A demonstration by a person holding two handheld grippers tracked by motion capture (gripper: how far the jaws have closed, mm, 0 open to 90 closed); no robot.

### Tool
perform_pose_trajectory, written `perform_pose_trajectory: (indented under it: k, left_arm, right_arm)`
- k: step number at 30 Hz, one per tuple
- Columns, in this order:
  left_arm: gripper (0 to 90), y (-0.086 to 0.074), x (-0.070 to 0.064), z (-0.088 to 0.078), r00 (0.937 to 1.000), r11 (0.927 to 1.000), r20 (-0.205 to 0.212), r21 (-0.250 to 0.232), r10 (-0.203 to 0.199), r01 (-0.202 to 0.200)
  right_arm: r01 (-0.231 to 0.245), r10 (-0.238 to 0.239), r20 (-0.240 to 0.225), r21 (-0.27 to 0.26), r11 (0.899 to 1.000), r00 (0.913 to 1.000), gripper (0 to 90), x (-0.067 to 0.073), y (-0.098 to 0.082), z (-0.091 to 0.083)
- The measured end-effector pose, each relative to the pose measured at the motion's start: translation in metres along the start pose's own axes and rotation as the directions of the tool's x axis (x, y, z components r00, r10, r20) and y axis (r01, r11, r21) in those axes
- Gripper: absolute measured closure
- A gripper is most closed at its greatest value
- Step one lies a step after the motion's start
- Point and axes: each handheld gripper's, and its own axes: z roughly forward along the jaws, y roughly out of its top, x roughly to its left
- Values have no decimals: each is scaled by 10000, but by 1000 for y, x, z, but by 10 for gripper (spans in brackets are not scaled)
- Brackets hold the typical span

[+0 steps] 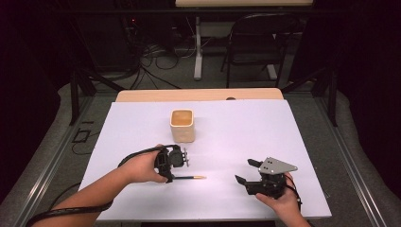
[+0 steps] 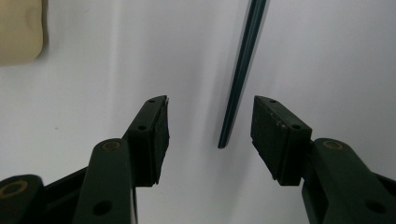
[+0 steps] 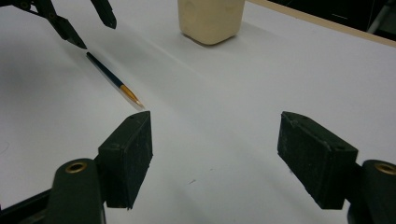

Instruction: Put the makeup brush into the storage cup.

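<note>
High view: a slim dark-blue pencil with a tan tip [image 1: 189,178] lies flat on the white tabletop [image 1: 293,142], its long axis running left to right, tip toward the person's right; the left tongs [image 1: 171,178] stand over its blunt end, far nearer than the right tongs [image 1: 242,171], which hover well apart on the other side; in the left gripper view the jaws are apart with the pencil's end [image 2: 238,79] between them, closer to one pad and not touching either; closing there would likely be the next step; the right tongs gape empty over bare surface; a cream square cup [image 1: 182,125] stands beyond the pencil; behind the tabletop, a dark room holds a black folding chair [image 1: 257,42] and floor cables [image 1: 156,59].
</note>
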Motion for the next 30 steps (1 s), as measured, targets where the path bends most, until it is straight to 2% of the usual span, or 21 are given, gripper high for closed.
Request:
perform_pose_trajectory:
  k: [2,9,12,14,17,21,26,30]
  left_arm:
    - [475,2,1,0,10000,9999,65,141,68,-69]
    - [486,6,1,2,9998,10000,184,-1,67,-67]
    - [489,8,1,2,9996,9997,177,42,234,-234]
    - [489,9,1,2,9990,9995,338,90,293,-296]
    - [489,11,0,4,9986,9989,259,57,459,-461]
    - [497,13,-1,4,9985,9988,276,138,466,-470]
    - [526,17,0,5,9972,9991,629,102,393,-400]
    - [540,19,0,5,9966,9993,741,102,359,-368]
  right_arm:
    - [-33,33,7,-5,10000,10000,264,0,0,0]
    - [-28,28,8,-1,10000,10000,264,0,0,0]
    - [-45,45,-4,20,10000,10000,264,0,0,0]
    - [-12,12,1,34,10000,10000,264,0,0,0]
    - [-8,8,-14,44,10000,10000,264,0,0,0]
    - [-55,55,-14,15,10000,10000,264,0,0,0]
    - [-36,36,-11,33,10000,10000,264,0,0,0]
    - [-47,47,-14,14,10000,10000,264,-1,-1,0]
